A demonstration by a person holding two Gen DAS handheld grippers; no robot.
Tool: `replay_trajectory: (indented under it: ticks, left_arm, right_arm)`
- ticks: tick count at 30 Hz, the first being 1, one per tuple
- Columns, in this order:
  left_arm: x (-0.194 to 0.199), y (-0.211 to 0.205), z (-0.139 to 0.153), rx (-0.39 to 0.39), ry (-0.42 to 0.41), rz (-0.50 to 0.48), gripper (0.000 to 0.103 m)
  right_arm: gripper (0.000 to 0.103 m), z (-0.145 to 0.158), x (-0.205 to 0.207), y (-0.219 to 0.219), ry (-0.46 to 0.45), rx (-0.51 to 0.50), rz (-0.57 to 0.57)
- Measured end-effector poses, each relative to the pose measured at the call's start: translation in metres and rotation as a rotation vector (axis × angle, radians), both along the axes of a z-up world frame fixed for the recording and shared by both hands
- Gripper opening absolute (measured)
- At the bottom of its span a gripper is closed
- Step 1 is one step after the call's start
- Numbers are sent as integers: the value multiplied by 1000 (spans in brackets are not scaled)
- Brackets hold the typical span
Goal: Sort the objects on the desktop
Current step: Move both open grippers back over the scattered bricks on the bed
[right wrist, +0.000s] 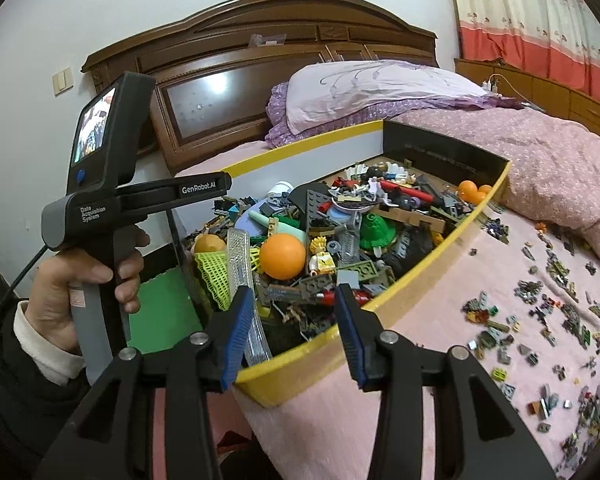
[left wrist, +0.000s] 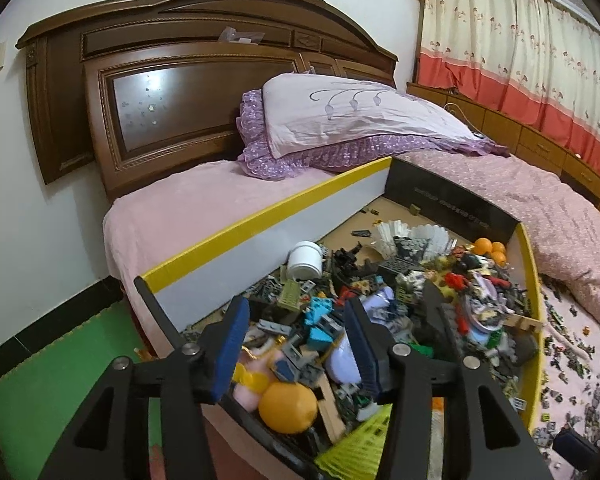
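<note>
Both grippers are held wide open with nothing between the blue pads. The left gripper point(left wrist: 296, 344) is hung over the lower centre of its frame, above the heaped toy bricks point(left wrist: 380, 300) in the yellow-rimmed box point(left wrist: 268, 216); the right gripper point(right wrist: 296, 328) is poised at the box's near rim point(right wrist: 380, 300), lower centre. An orange ball point(right wrist: 282, 256) is seen mid-frame on the heap, and sorted pieces point(right wrist: 540, 320) are spread over the pink bedspread point(right wrist: 380, 380) at the right. A slip is judged likely: the ball could be squeezed out and rolled off, and neighbouring bricks could be dragged along from so tangled a pile.
</note>
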State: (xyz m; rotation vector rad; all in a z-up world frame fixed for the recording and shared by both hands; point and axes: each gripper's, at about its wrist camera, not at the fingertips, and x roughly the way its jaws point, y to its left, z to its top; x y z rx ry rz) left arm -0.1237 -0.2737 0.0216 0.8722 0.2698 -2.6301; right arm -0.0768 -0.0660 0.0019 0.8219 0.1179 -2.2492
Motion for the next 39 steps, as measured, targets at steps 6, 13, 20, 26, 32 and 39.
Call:
replay_trajectory:
  ticks: [6, 13, 20, 26, 32, 39]
  left_arm:
    - [13, 25, 3, 11, 2, -30, 52]
    - [32, 59, 6, -5, 7, -74, 56]
    - [49, 94, 6, -5, 2, -129, 56]
    - [60, 122, 4, -6, -9, -166, 56]
    - [71, 153, 1, -19, -20, -223, 56]
    - [76, 187, -5, -32, -45, -283, 56]
  right_arm:
    - [51, 7, 17, 25, 18, -14, -28]
    - [55, 7, 31, 55, 14, -20, -76]
    - [56, 5, 43, 88, 5, -50, -133]
    - [57, 5, 50, 112, -3, -78, -171]
    - [58, 4, 62, 135, 5, -88, -209]
    - [60, 2, 70, 166, 4, -114, -265]
